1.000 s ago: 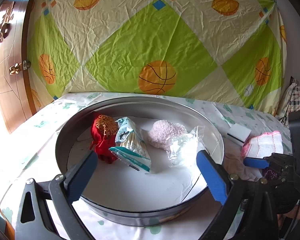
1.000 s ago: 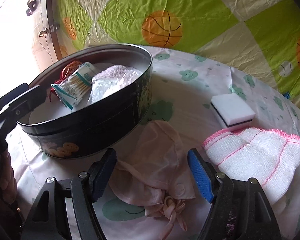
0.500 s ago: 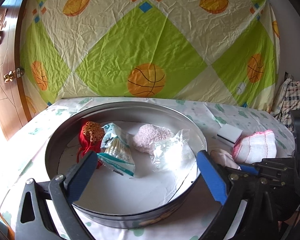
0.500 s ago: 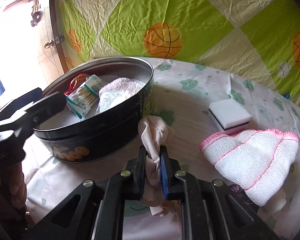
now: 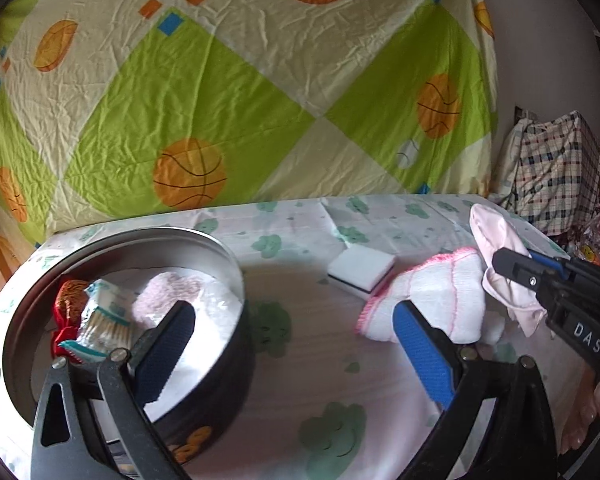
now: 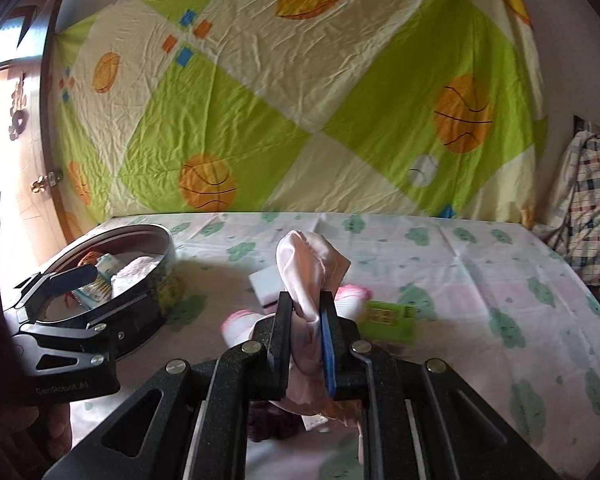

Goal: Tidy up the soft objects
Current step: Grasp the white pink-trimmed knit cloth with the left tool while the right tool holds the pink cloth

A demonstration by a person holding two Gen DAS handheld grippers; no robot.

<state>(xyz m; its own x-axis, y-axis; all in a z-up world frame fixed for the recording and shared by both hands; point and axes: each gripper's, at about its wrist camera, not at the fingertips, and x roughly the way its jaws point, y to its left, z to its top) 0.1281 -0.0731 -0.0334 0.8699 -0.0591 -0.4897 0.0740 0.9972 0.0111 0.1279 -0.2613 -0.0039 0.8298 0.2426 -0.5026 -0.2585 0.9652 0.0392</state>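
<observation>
The right gripper [image 6: 306,330] is clamped tight on a pink cloth pouch [image 6: 308,268], held clear above the tabletop [image 6: 480,280]; the left gripper [image 5: 296,332] is wide open, empty, beside the round tin [image 5: 228,360]. The pouch is best carried left over the tin's rim, dangling tail lifted clear, and released only once inside.

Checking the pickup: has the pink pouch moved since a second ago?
Yes. The pouch, then lying beside the tin, is now lifted off the cloth.
</observation>
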